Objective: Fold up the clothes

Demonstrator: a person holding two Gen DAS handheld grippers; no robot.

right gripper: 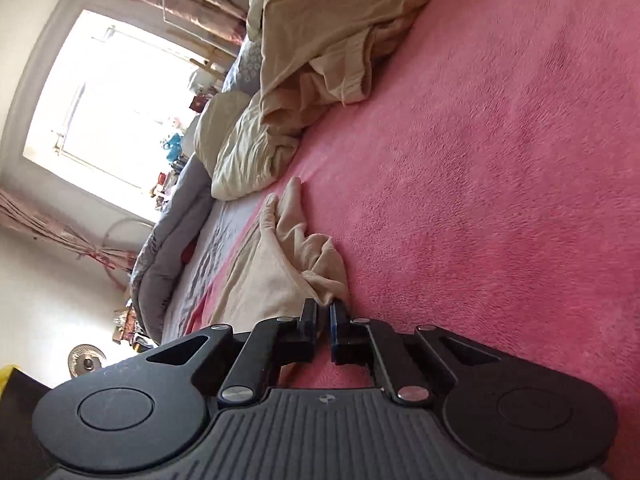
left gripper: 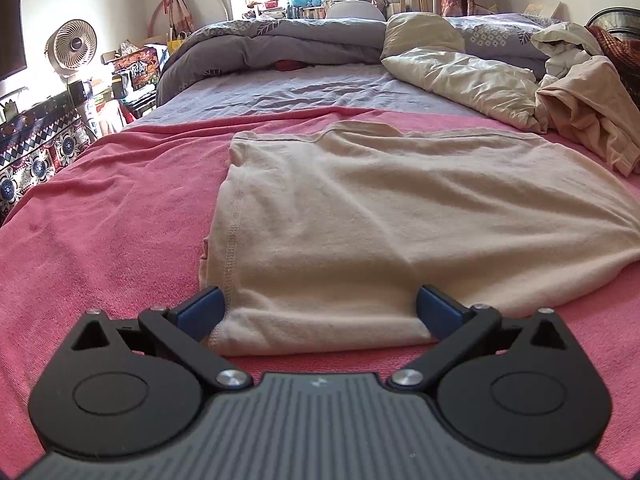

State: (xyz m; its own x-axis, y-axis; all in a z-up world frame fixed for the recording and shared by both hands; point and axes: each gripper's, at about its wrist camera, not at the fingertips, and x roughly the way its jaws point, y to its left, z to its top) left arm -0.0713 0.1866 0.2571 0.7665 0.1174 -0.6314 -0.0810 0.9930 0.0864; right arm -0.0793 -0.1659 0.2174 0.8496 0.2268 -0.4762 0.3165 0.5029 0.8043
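A cream knit garment (left gripper: 380, 208) lies spread flat on the pink blanket (left gripper: 100, 220), its left side folded in along a stitched hem. My left gripper (left gripper: 320, 312) is open at the garment's near edge. The near left corner of the cloth lies between its blue fingers (left gripper: 204, 308), which stand wide apart. In the right wrist view, which is rolled sideways, my right gripper (right gripper: 324, 308) is shut on a bunched edge of the same cream garment (right gripper: 272, 276), low over the pink blanket (right gripper: 500, 160).
A loose pile of beige clothes (left gripper: 588, 108) and a cream quilt (left gripper: 460, 72) lie at the far right of the bed. A grey duvet (left gripper: 272, 44) is heaped at the head. A fan (left gripper: 72, 44) and cluttered shelves stand left of the bed.
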